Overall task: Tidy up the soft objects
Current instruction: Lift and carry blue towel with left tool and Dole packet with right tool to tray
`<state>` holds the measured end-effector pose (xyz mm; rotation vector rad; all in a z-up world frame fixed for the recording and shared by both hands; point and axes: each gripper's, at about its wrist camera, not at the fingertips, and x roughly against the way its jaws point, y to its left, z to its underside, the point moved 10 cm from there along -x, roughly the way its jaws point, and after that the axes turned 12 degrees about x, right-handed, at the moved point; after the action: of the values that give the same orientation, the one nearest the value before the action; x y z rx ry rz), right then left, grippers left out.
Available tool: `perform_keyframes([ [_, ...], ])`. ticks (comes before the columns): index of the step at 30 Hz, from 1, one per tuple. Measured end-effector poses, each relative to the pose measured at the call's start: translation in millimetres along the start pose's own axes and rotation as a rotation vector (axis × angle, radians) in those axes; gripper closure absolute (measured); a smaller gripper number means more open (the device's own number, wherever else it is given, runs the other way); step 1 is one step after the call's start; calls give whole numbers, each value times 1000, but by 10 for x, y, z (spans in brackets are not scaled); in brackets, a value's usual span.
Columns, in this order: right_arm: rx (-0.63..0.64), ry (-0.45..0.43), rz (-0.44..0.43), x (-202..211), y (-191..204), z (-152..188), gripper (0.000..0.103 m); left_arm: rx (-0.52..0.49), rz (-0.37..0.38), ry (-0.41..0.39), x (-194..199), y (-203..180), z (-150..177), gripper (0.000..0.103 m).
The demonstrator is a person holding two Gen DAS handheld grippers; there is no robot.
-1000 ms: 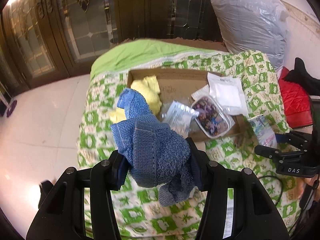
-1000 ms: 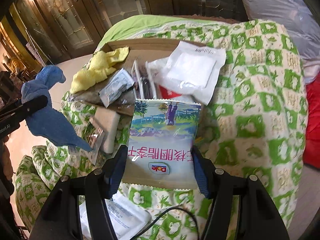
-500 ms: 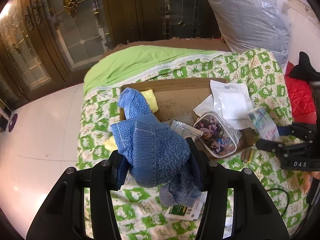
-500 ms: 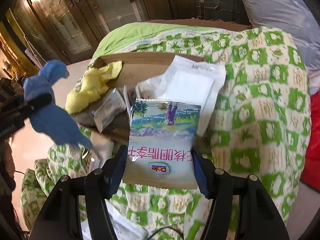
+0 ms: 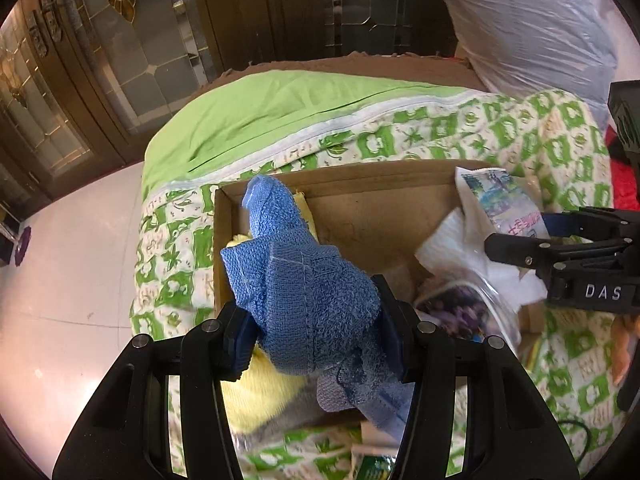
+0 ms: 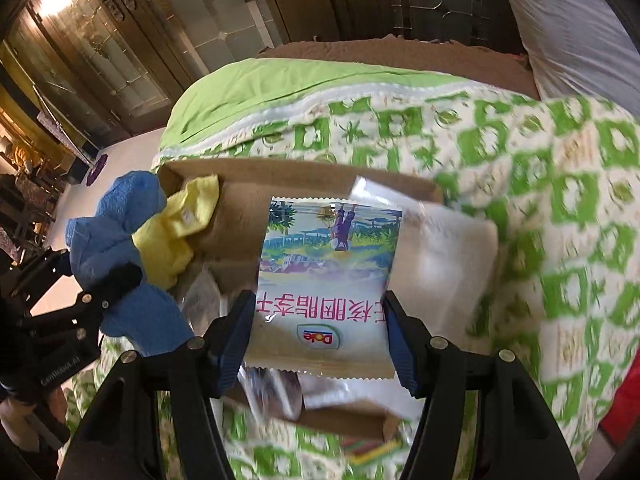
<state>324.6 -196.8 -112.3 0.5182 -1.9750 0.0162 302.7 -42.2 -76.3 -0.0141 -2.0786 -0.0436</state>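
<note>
The right hand-held gripper clamps a snack packet over the cardboard box.

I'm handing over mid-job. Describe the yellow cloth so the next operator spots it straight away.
Find the green-and-white patterned quilt and the shallow cardboard box lying on it. The yellow cloth is crumpled in the box's left end, just beyond the blue towel clamped in the left gripper. It is the only yellow, soft fabric there; its neighbours are shiny plastic packets.
</note>
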Motion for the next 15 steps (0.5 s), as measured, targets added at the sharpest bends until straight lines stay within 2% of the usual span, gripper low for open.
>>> perform_keyframes([
  [5,-10,29,-37,-251,120,-121,40,5,-6,1,-171,0,-78,51],
  [15,-1,27,-31,-497,211,-268,37,16,-18,-30,-281,7,-236,47],
])
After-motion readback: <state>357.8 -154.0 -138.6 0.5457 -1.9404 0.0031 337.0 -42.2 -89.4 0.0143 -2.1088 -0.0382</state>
